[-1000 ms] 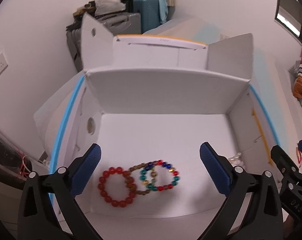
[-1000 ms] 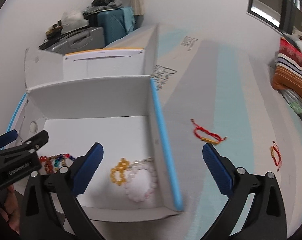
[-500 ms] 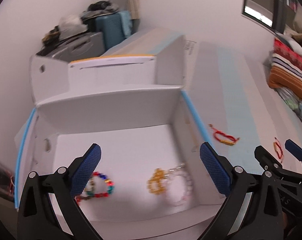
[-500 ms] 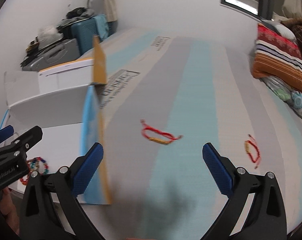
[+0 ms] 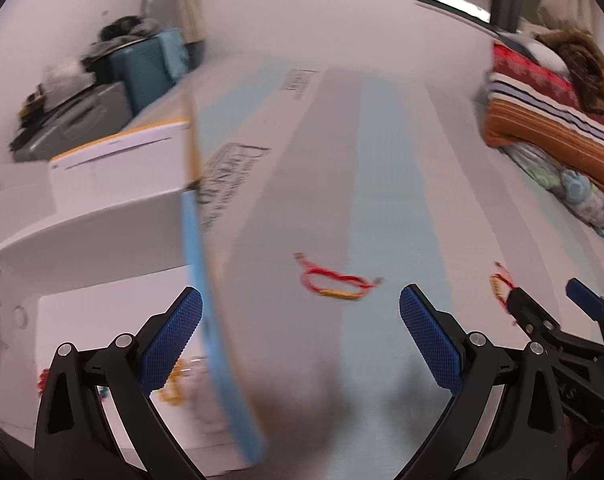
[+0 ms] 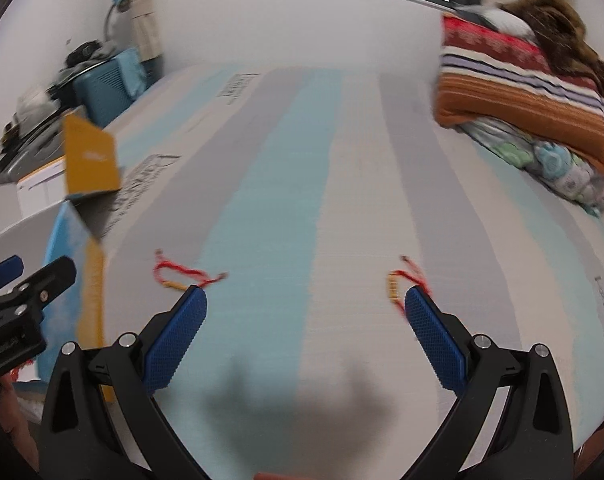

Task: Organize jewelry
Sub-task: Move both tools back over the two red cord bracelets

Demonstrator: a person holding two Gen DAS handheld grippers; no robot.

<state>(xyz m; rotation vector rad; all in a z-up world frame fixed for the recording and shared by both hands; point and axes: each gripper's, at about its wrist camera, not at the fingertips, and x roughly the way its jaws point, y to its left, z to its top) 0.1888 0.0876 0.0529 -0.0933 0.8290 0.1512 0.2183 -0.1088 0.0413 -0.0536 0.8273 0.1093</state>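
Both grippers — left & right — are held wide open, empty, lined up w/ the red bracelets for pickup.

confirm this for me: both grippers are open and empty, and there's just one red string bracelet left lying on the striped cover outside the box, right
Not quite: two red string bracelets lie on the striped cover, one nearer the box, another further right. The right wrist view shows both. The left gripper and right gripper are open and empty.

Printed black lettering on the striped bed cover beside the white cardboard box is too blurred to read; no other text is legible.
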